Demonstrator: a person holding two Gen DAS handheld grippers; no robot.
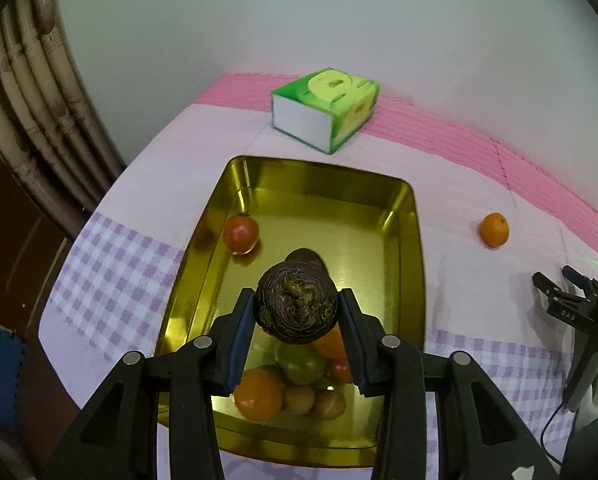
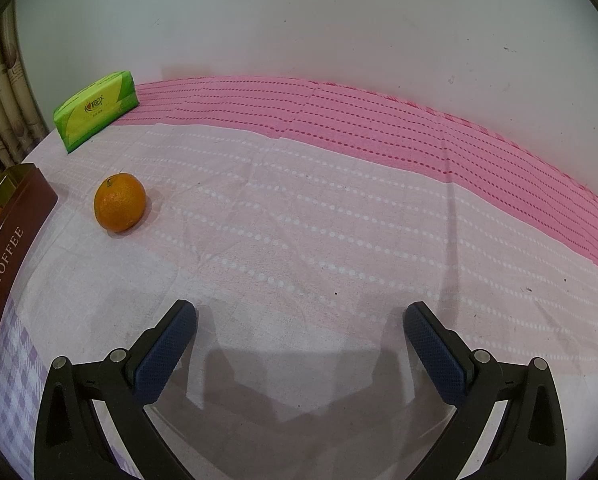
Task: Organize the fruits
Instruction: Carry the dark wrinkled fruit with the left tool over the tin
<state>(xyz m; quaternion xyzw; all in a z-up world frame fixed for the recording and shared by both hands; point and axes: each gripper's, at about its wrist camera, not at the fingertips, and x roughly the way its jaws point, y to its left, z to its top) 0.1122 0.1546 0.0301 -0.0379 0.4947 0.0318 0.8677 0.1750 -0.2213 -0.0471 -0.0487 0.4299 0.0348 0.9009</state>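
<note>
A gold, mirror-bright tin tray (image 1: 403,216) has a dark maroon outer wall lettered "TOFFEE" in pale print. Inside it lie a red tomato (image 1: 241,234), an orange fruit (image 1: 259,396), a green fruit (image 1: 301,364) and tan-brown round fruits (image 1: 299,400). A dark brown, ringed water chestnut (image 1: 297,308) sits between blue pads (image 1: 239,344) on black fingers. The orange mandarin (image 2: 119,202) lies on a tablecloth (image 2: 299,220) of pale pink with white dotted lines, deeper pink stripes behind, lilac-and-white checks in front. The tissue pack (image 1: 327,106) is green and yellow with a white side.
</note>
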